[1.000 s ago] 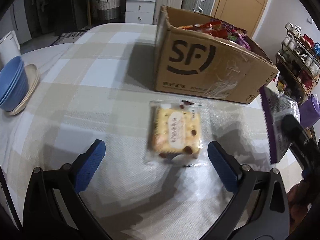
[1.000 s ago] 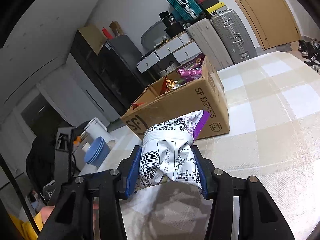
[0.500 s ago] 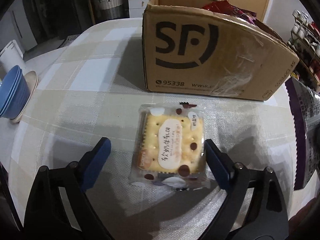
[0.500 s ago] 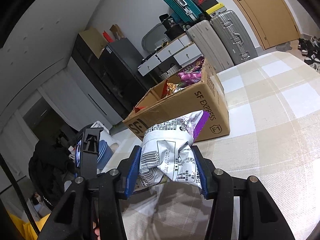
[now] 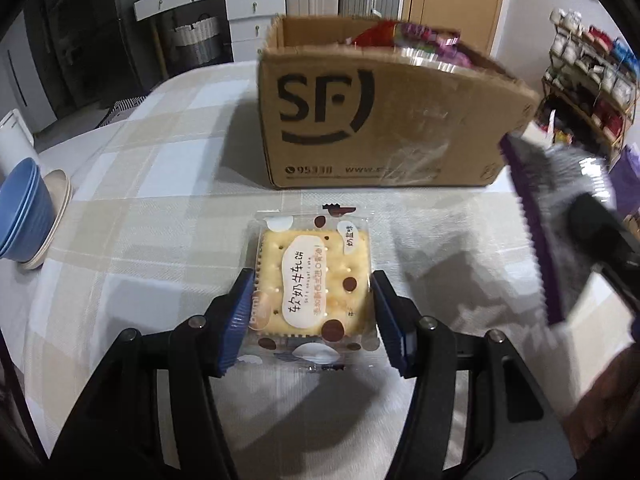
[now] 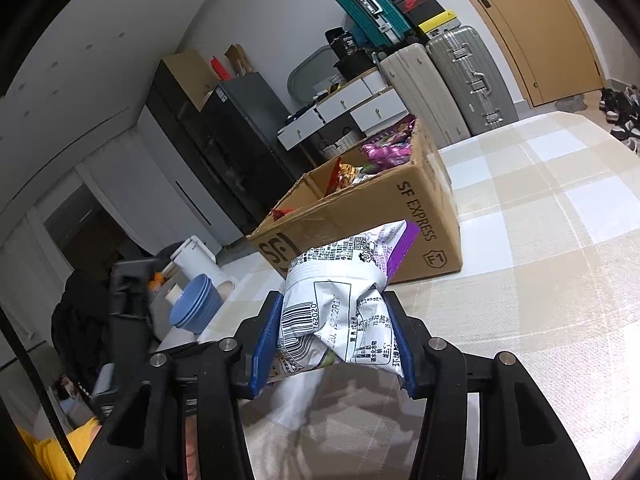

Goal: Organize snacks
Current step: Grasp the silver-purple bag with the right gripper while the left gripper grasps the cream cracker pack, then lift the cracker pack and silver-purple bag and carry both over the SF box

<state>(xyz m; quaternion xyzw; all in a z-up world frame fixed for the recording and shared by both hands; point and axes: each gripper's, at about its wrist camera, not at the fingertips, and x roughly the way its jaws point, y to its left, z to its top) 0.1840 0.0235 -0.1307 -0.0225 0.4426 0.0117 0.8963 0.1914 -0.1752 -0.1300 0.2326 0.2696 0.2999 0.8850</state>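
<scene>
Left tool (image 5: 312,312): jaws closing, blue pads pressed against both sides of the cracker packet (image 5: 314,286), which lies flat on the checked table (image 5: 168,184). Right tool (image 6: 334,340): clenched on a crumpled white-and-purple snack bag (image 6: 340,300), held clear above the table; the bag is also seen blurred at the right edge of the left view. Just beyond the packet an open cardboard box (image 5: 380,120) stands, filled with bright wrappers. Stacked blue bowls (image 5: 22,216) are noted at the table's left edge. Suitcases (image 6: 468,80) and white drawers (image 6: 352,108) are seen farthest back.
</scene>
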